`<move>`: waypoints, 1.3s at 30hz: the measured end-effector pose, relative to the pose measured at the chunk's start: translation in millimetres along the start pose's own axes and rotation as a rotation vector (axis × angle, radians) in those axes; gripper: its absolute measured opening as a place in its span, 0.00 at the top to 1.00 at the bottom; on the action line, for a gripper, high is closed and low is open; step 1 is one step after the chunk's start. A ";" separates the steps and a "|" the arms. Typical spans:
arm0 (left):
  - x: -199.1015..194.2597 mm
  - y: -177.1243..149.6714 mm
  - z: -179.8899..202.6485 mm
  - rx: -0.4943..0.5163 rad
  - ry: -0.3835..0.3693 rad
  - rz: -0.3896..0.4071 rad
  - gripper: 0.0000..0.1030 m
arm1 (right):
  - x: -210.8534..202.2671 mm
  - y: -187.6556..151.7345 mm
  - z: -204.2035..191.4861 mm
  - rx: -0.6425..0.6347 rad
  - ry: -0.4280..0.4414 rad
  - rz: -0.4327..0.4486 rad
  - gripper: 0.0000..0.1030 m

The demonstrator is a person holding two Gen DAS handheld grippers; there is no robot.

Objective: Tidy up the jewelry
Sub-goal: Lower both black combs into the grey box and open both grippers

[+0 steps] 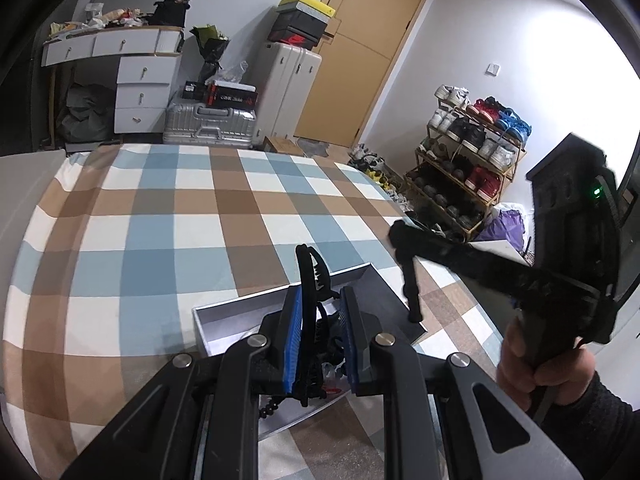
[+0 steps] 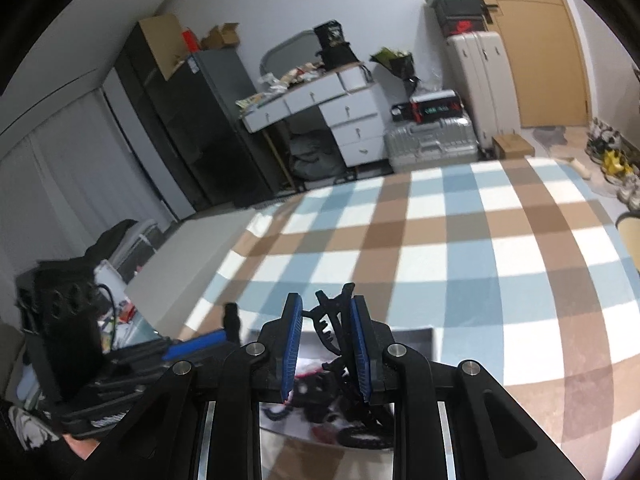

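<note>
A grey open box (image 1: pixel 224 320) lies on the plaid bed and holds black and red hair accessories (image 2: pixel 320 392). My left gripper (image 1: pixel 320 308) hovers over the box with a black claw hair clip (image 1: pixel 310 276) standing against its left blue pad; the jaws are partly apart. My right gripper (image 2: pixel 327 320) is over the box (image 2: pixel 412 340) too, with another black claw clip (image 2: pixel 334 316) between its blue pads. The right gripper also shows in the left wrist view (image 1: pixel 412 280), hand-held, at the box's right side.
The plaid blanket (image 1: pixel 180 220) covers the bed. Beyond its far edge stand a white desk with drawers (image 1: pixel 140 80), suitcases (image 1: pixel 212 124) and a wooden door (image 1: pixel 372 48). A shoe rack (image 1: pixel 468 168) stands to the right.
</note>
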State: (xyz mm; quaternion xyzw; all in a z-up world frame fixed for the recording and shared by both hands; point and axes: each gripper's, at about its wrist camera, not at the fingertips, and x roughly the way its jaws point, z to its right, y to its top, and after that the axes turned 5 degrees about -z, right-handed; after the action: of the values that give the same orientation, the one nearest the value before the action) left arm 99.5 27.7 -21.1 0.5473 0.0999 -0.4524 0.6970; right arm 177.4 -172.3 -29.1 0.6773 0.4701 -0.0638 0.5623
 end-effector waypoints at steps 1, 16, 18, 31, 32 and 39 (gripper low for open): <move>1.4 -0.1 1.1 0.001 0.001 -0.005 0.87 | 3.2 -2.4 3.9 0.004 -0.012 -0.011 0.78; 13.6 -1.5 4.3 -0.018 0.022 -0.039 0.87 | 12.1 -11.9 -0.5 -0.028 -0.056 -0.003 0.77; 15.2 -2.0 5.4 -0.012 0.023 -0.045 0.87 | 14.7 -12.4 0.0 -0.028 -0.061 -0.008 0.77; 7.4 -3.1 9.9 0.009 0.039 -0.014 0.43 | 5.5 -18.5 -0.2 -0.045 -0.062 0.034 0.51; 6.1 -3.2 10.2 0.012 0.043 -0.007 0.43 | 1.4 -18.6 0.3 -0.042 -0.055 0.051 0.46; -3.4 -4.8 8.6 0.005 0.092 0.041 0.42 | -20.0 -19.5 -1.3 -0.038 -0.048 0.152 0.28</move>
State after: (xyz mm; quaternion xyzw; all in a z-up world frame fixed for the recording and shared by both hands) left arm 90.9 22.2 -18.9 0.5710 0.1196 -0.4128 0.6995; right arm 152.0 -184.1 -30.0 0.6986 0.4049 -0.0282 0.5892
